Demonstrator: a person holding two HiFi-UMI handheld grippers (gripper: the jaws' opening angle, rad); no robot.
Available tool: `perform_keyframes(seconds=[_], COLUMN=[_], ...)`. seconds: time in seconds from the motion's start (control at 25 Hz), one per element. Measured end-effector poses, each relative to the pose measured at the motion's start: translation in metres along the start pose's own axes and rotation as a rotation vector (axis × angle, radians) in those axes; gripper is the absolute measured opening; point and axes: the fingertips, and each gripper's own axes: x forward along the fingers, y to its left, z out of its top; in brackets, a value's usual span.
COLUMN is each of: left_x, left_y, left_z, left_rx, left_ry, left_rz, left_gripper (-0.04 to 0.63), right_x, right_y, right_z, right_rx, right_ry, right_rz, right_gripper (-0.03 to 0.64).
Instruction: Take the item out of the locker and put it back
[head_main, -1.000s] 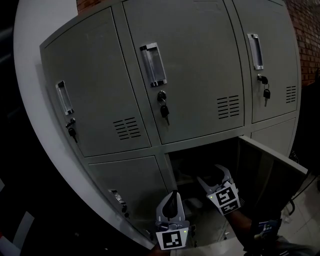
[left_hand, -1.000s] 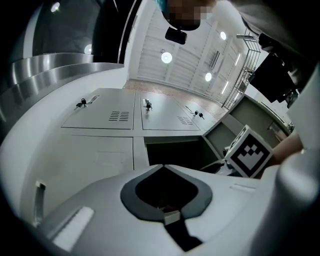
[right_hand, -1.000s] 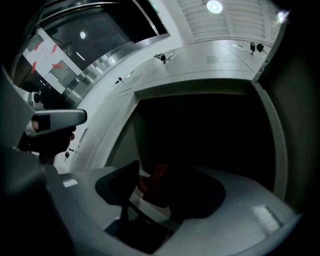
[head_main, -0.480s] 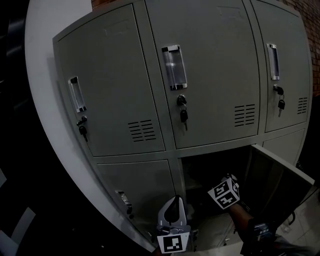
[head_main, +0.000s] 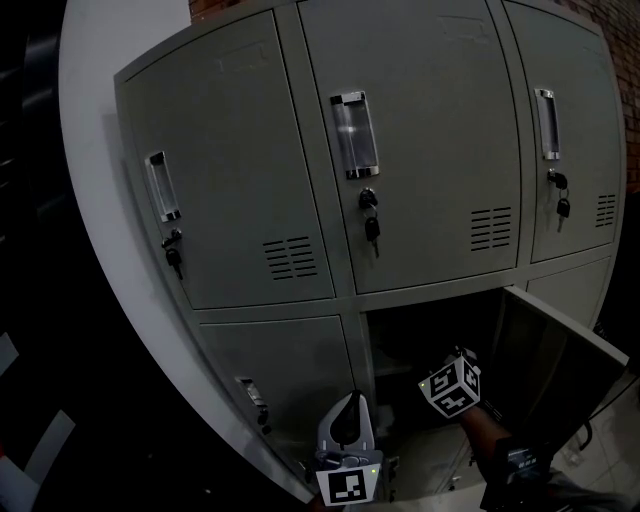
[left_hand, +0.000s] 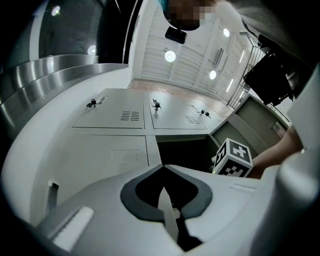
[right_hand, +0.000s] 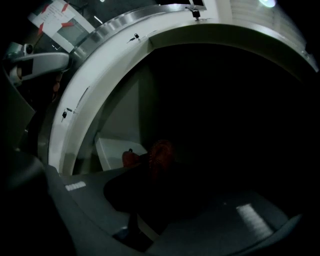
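The lower middle locker (head_main: 425, 335) stands open and dark inside. My right gripper reaches into it; in the head view only its marker cube (head_main: 450, 386) and the forearm show. In the right gripper view a small reddish item (right_hand: 159, 152) sits in the gloom between the jaws of my right gripper (right_hand: 154, 165), which have just been closing and seem to press on it. My left gripper (head_main: 347, 410) hangs in front of the closed lower left locker, below the opening. Its jaws (left_hand: 163, 172) meet at the tips with nothing between them.
The open locker door (head_main: 550, 365) swings out to the right of my right arm. The upper lockers (head_main: 420, 160) are closed, with handles and hanging keys (head_main: 371, 228). A pale panel (right_hand: 116, 150) lies inside the locker, left of the item. Tiled floor shows at the bottom right.
My right gripper has gone deeper into the open locker, so its jaws no longer show in the head view. My left gripper has stayed where it was. The head view has shifted a little.
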Motion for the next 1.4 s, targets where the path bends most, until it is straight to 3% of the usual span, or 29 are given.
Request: perform_keyframes(seconds=[0.32,0.68,1.08,1.4], left_x=[0.000,0.007,-0.001,-0.027], left_y=[-0.014,-0.040,-0.057,-0.059], left_z=[0.006,0.010,0.014,0.024], left_rx=[0.009,-0.016,-0.035,-0.061], left_ry=[0.012,0.010,0.025,0.049], left_rz=[-0.041,-0.092,-0.119,-0.137], left_gripper=[0.000,0.000,0.000,0.000], right_x=[-0.057,-0.143,-0.209,-0.247], right_y=[-0.019,-0.029,-0.028,-0.010], right_z=[0.025,0.055,0.061,0.066], right_rx=[0.114,0.161,0.237,0.268], right_ry=[-0.151,-0.302,-0.397,-0.367], right_rz=[-0.102,-0.167,-0.227,-0.264], right_gripper=[0.098,0.097,0.095,0.095])
